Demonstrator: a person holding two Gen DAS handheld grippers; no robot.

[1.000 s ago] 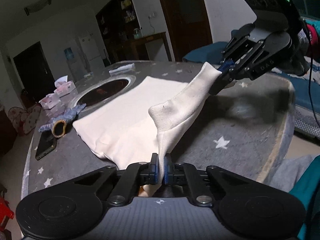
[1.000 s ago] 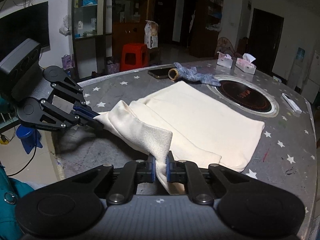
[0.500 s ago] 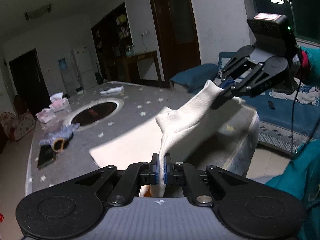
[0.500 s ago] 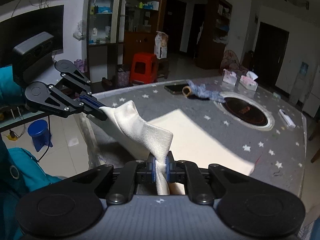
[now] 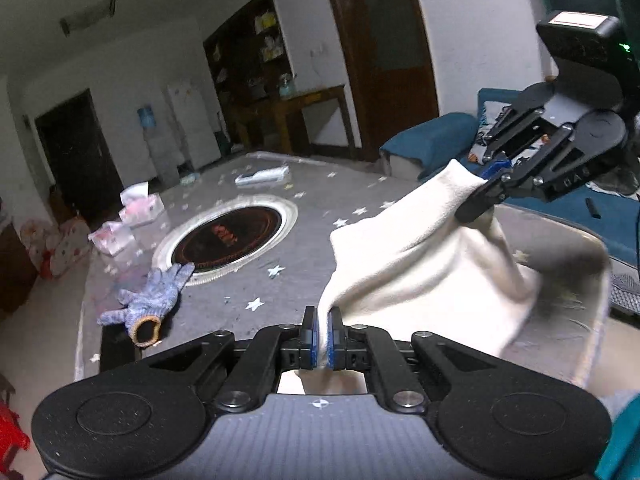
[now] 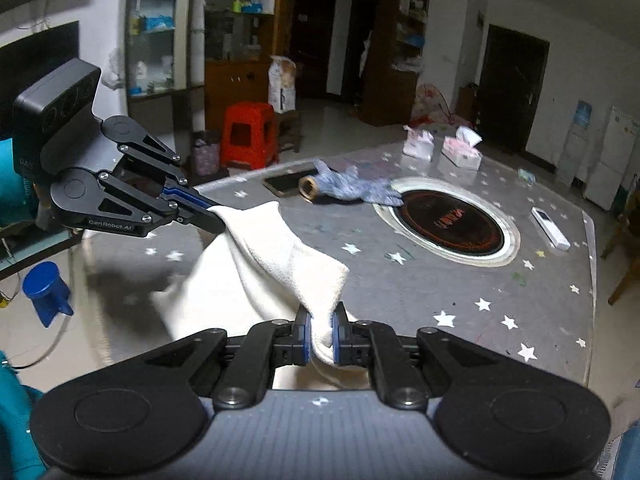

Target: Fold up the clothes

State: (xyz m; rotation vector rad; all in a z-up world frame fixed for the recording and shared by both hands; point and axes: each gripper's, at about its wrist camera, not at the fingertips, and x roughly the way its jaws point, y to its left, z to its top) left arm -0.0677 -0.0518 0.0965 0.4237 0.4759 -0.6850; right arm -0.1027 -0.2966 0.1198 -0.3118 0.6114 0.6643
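A cream-white garment (image 5: 420,268) hangs in the air off the near edge of the grey star-patterned table (image 5: 304,232), stretched between both grippers. My left gripper (image 5: 323,334) is shut on one corner of it. My right gripper (image 6: 321,334) is shut on another corner of the garment (image 6: 276,264). In the left wrist view the right gripper (image 5: 478,200) appears at upper right, pinching the cloth. The left gripper (image 6: 214,218) shows at the left of the right wrist view, clamped on the cloth. The rest of the cloth droops below the table edge.
On the table lie a blue knit glove (image 5: 148,300), a dark phone (image 6: 282,184), tissue packs (image 6: 460,152), a white remote (image 6: 550,234) and a round inset hotplate (image 6: 450,226). A red stool (image 6: 248,136) and a blue couch (image 5: 436,140) stand around the table.
Both grippers have risen and pulled back from the table, lifting the garment off the tabletop; it lay spread on the table a second ago and now hangs between them.
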